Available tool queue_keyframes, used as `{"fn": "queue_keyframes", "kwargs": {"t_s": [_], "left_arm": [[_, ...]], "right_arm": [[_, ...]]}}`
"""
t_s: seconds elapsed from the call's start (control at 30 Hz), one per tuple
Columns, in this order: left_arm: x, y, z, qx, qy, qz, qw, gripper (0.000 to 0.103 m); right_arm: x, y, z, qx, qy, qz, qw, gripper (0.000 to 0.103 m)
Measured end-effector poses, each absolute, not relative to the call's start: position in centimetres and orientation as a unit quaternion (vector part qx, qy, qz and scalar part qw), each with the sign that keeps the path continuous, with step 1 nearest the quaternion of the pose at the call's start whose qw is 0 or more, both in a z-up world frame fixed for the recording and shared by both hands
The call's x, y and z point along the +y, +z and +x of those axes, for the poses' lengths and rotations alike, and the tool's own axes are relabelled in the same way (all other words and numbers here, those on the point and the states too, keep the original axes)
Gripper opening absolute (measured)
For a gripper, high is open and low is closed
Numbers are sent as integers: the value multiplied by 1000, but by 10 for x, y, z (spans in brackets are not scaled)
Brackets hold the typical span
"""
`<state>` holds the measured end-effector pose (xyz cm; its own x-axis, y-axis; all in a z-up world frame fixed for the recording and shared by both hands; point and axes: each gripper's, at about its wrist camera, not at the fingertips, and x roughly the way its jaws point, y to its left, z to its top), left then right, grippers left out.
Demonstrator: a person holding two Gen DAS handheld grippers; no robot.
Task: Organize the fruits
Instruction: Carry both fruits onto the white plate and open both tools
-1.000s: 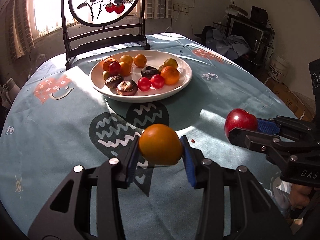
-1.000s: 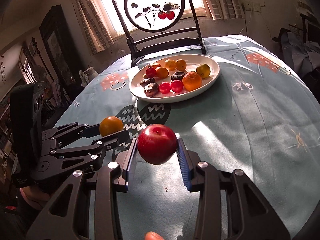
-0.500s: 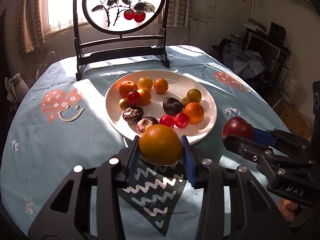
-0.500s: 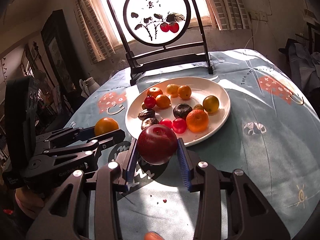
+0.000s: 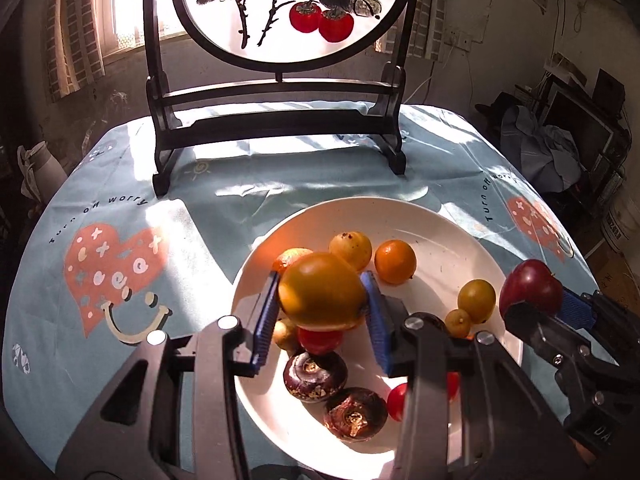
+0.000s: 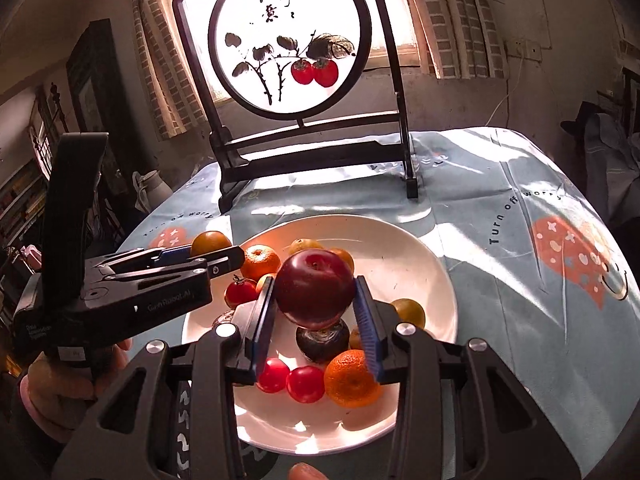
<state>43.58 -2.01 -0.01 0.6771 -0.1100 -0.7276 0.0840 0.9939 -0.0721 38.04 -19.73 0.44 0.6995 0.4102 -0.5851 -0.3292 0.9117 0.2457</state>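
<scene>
above "turn off worry" tablecloth [image 6: 520, 216], left tongs [image 5: 322, 312] grip orange [image 5: 322, 290], right tongs [image 6: 316, 314] apple [image 6: 315, 288].

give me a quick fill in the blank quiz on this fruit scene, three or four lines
1. The left gripper is shut on an ____ fruit.
2. The right gripper holds a dark ____ fruit.
3. Both held fruits hang over the white ____, not over bare tablecloth.
4. The round screen behind shows two painted red fruits on a ____.

Missing words: orange; red; plate; branch

Orange fruit [image 5: 322, 290], red apple [image 6: 315, 289] clamped above white plate [image 6: 420, 256].
</scene>
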Motion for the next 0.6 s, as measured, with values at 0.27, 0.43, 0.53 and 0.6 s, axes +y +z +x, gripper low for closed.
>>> {"fn": "queue_keyframes", "kwargs": {"t_s": [0.27,0.43,0.53,0.6], "left_arm": [[-28,1,439,374,-27,7,927,78],[-24,17,419,361,-20,13,932,85],[-22,24,408,353,-5,26,935,89],[-20,29,403,346,-1,25,938,90]], "right_arm": [[-194,-5,387,342,202,51,916,39],[-187,-9,392,348,202,43,915,39],[-180,-14,398,353,203,36,913,39],[-177,-18,402,359,202,32,911,39]]}}
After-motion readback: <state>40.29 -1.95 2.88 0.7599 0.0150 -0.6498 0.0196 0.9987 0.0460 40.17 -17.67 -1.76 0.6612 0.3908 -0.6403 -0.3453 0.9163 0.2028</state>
